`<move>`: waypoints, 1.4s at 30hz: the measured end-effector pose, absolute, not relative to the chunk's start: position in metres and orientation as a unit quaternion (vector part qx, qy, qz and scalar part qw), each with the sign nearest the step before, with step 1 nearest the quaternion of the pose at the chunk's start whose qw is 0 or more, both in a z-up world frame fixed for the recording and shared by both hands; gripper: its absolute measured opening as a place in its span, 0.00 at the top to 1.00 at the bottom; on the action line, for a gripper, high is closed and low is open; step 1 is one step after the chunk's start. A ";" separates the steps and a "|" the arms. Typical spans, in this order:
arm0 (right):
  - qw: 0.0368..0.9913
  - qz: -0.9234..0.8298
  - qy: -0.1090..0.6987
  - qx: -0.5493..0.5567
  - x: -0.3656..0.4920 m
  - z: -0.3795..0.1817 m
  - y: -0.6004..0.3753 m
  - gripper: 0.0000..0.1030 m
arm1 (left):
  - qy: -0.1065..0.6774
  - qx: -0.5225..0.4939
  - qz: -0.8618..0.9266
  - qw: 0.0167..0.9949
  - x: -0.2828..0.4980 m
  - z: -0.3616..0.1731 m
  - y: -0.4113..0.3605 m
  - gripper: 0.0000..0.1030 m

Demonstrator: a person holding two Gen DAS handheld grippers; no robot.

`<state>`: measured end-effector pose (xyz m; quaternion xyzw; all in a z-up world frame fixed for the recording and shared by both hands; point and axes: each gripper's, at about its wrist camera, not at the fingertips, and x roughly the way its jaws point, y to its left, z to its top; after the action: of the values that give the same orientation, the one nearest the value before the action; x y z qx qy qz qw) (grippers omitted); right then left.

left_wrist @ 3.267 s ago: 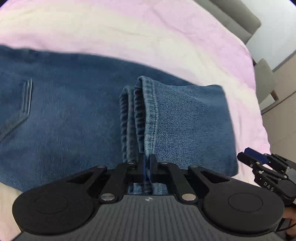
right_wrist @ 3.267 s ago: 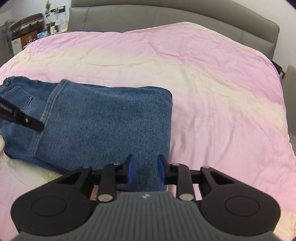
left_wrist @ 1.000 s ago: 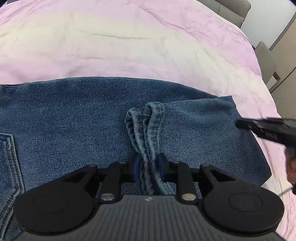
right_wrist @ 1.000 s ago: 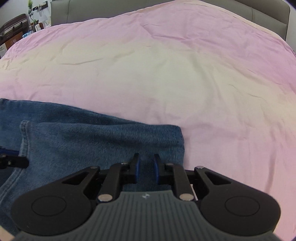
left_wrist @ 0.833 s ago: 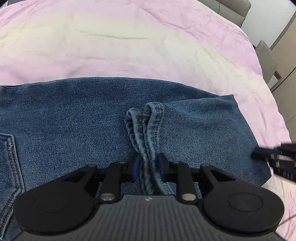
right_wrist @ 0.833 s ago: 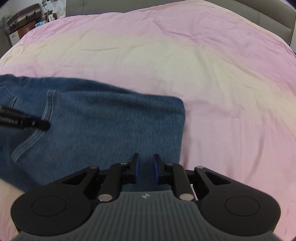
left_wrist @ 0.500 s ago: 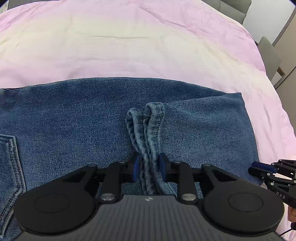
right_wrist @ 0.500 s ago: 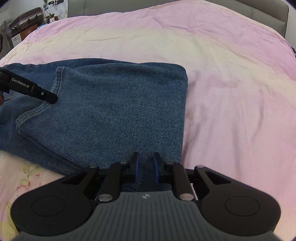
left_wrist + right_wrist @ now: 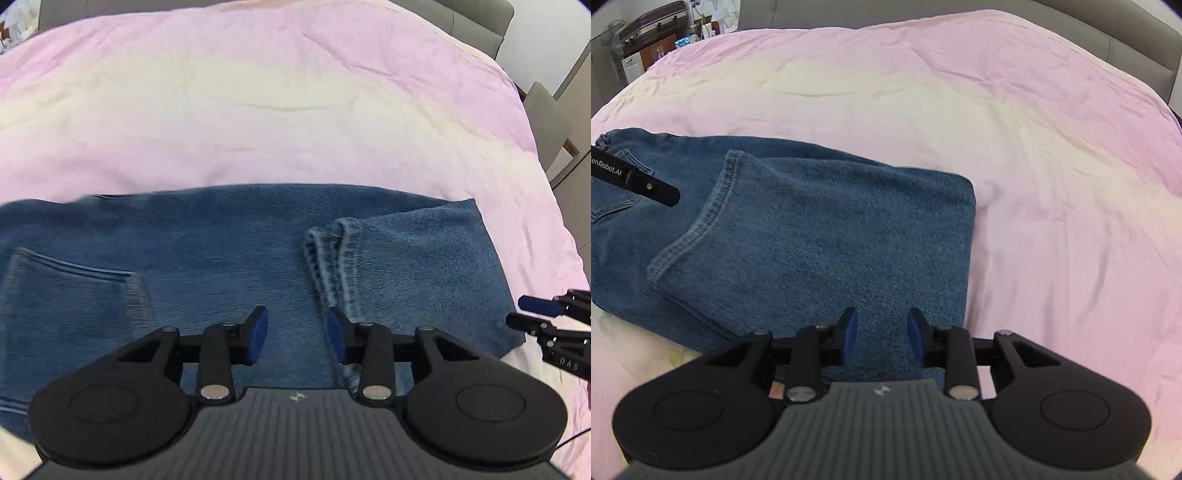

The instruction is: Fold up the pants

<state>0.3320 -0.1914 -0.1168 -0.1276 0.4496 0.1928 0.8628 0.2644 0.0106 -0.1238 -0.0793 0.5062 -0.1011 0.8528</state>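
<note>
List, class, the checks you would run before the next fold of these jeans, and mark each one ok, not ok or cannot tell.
1. Left gripper jaws open, free of cloth: ok.
2. Right gripper jaws open, nothing clamped: ok.
3. Leg hems laid over the jeans, near the back pocket: ok.
4. Folded edge straight, lying flat on the bedspread: ok.
5. Hems squarely aligned: not ok, they curve and bunch.
6. Layers underneath free of wrinkles: cannot tell.
</note>
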 end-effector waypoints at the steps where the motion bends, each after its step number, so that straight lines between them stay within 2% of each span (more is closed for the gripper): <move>1: 0.862 0.199 0.447 -0.134 0.330 -0.112 -0.186 0.74 | 0.507 -0.074 -0.095 0.854 0.260 -0.117 0.020 0.53; 5: 0.853 0.237 0.432 -0.171 0.324 -0.099 -0.159 0.73 | 0.507 -0.053 -0.073 0.857 0.240 -0.094 0.060 0.49; 7: 0.846 0.261 0.424 -0.192 0.325 -0.096 -0.142 0.70 | 0.507 -0.045 -0.059 0.859 0.230 -0.087 0.083 0.47; 12: 0.821 0.305 0.410 -0.256 0.320 -0.099 -0.102 0.70 | 0.509 -0.061 -0.010 0.859 0.210 -0.076 0.157 0.40; 15: 0.800 0.330 0.399 -0.304 0.317 -0.104 -0.078 0.70 | 0.502 -0.094 0.029 0.859 0.199 -0.078 0.205 0.31; 21: 0.757 0.366 0.405 -0.358 0.327 -0.117 -0.041 0.69 | 0.475 -0.219 0.083 0.848 0.180 -0.109 0.277 0.27; 25: 0.726 0.377 0.413 -0.400 0.340 -0.120 -0.020 0.71 | 0.470 -0.302 0.094 0.824 0.171 -0.143 0.299 0.26; 27: 0.704 0.389 0.418 -0.423 0.345 -0.123 -0.010 0.80 | 0.465 -0.339 0.090 0.813 0.167 -0.156 0.304 0.26; 30: 0.677 0.402 0.425 -0.447 0.353 -0.127 0.003 0.83 | 0.452 -0.373 0.084 0.806 0.163 -0.170 0.307 0.25; 39: 0.612 0.436 0.452 -0.481 0.363 -0.160 0.029 0.84 | 0.424 -0.420 0.071 0.800 0.172 -0.199 0.310 0.15; 41: 0.611 0.436 0.460 -0.475 0.367 -0.162 0.030 0.84 | 0.416 -0.426 0.074 0.800 0.175 -0.206 0.309 0.14; 42: 0.611 0.434 0.462 -0.473 0.367 -0.163 0.030 0.84 | 0.413 -0.426 0.076 0.802 0.176 -0.209 0.307 0.19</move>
<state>0.3675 0.0305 -0.1634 -0.4735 0.4621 0.4344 0.6112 0.1758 0.3070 -0.2087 -0.4258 0.4125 0.0765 0.8016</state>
